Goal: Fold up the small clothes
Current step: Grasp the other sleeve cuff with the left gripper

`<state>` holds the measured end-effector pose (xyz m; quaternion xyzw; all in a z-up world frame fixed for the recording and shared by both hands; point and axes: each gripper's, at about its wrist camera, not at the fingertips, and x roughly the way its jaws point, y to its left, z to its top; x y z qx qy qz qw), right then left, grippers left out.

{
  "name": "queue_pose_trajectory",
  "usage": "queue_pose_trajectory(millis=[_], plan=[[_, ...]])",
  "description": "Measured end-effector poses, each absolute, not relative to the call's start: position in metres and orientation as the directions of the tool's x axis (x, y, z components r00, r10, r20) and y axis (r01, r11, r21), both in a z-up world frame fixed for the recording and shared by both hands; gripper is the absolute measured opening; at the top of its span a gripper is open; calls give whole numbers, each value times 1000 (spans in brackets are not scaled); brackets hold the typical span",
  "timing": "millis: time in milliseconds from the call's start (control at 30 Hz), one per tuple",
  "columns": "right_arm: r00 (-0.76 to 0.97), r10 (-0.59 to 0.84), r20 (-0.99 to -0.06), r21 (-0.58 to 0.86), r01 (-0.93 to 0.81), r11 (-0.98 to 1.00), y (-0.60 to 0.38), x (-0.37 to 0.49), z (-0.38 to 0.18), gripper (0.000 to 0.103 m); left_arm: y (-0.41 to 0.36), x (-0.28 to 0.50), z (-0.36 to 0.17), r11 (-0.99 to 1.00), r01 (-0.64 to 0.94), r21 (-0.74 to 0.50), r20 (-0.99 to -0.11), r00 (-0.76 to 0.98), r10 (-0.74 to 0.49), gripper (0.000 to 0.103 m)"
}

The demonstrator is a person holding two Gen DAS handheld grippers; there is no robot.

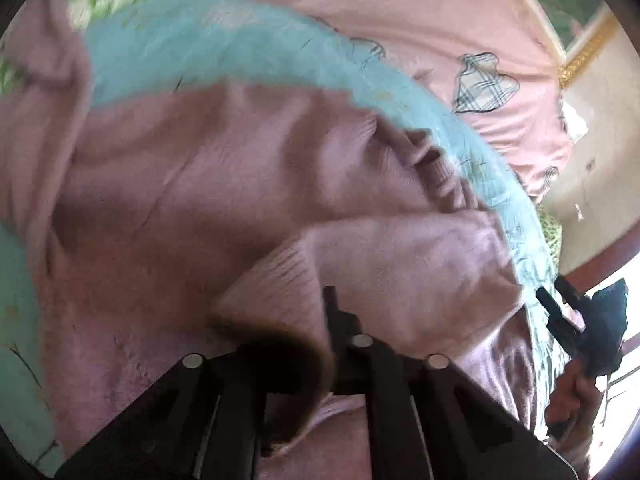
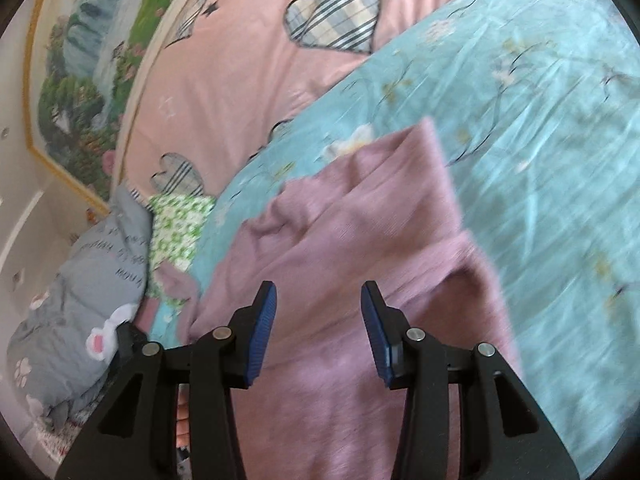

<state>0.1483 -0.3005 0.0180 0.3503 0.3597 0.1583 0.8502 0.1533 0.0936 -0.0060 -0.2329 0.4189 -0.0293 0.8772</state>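
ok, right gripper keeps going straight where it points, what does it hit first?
Most likely the mauve sweater: the right gripper, jaws open and empty, points down onto it. The teal sheet lies beyond. Depth is unclear.

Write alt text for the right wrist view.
The right gripper, jaws open and empty, hovers over a mauve knit sweater spread on a turquoise floral sheet. Beyond lies a pink quilt with plaid hearts; a grey cushion sits at the left.
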Motion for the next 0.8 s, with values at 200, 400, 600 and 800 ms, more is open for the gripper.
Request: queue_pose_trajectory(millis=[200,400,600,800], plan=[[703,401,-588,602,50,797,-328,196,15,56,110,145,0,925,-159,-347,-709,690,-147,3],[616,393,-683,532,51,845,-313,249,-14,56,107,148,-9,928,-151,-341,-715,682,-152,3],[640,359,-680,461,-8,887,-304,253,-9,8,95,156,8,954,-103,-282,-694,708,-129,3],[703,277,-655,432,47,901,-326,239,1,8,78,185,3,977,-77,-197,-704,705,-86,3]])
